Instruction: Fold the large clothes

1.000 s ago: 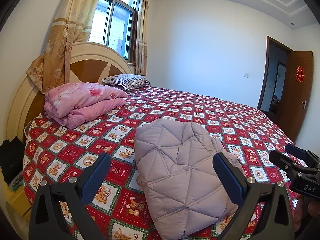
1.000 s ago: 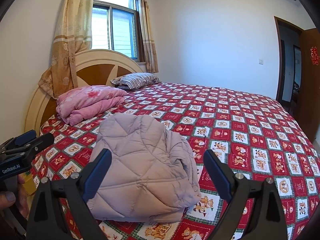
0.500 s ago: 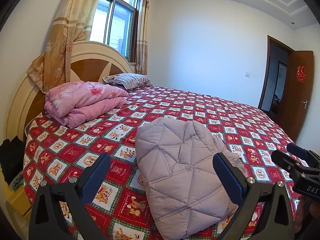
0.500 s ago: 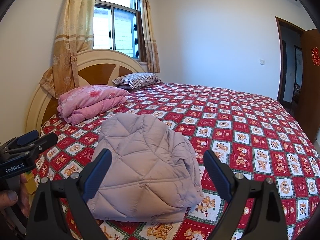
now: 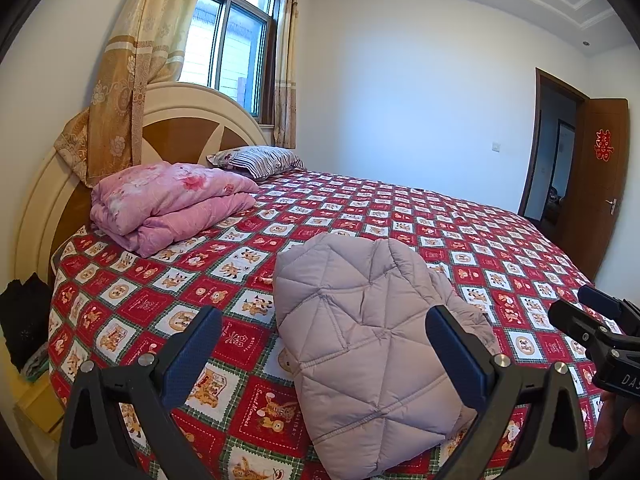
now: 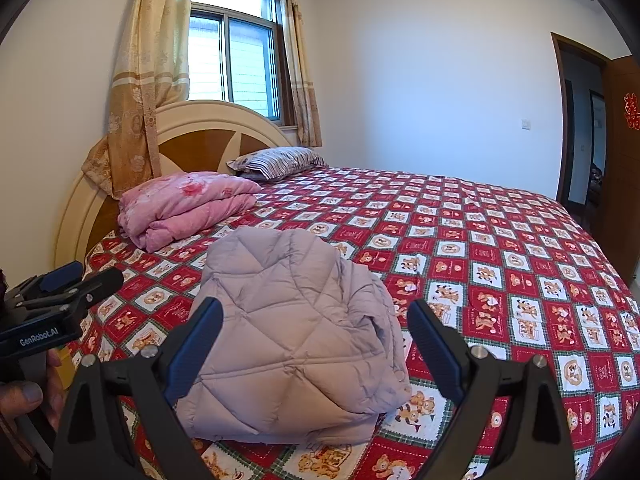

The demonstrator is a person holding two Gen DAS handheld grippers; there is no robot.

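A pale lilac quilted puffer jacket (image 5: 368,336) lies folded into a compact bundle near the front edge of the bed; it also shows in the right wrist view (image 6: 292,336). My left gripper (image 5: 320,344) is open and empty, held back from the jacket above the bed edge. My right gripper (image 6: 316,336) is open and empty, also held back from the jacket. Each gripper shows at the side of the other's view, the right one (image 5: 600,332) and the left one (image 6: 60,296).
The bed has a red checked bear-print cover (image 5: 440,224). A folded pink quilt (image 5: 168,200) and a striped pillow (image 5: 260,160) lie by the round headboard (image 5: 180,120). A curtained window is behind. An open wooden door (image 5: 592,184) is at the right.
Both views have shifted slightly, with the jacket sitting a little higher in frame. The jacket itself has not moved and both grippers stay open.
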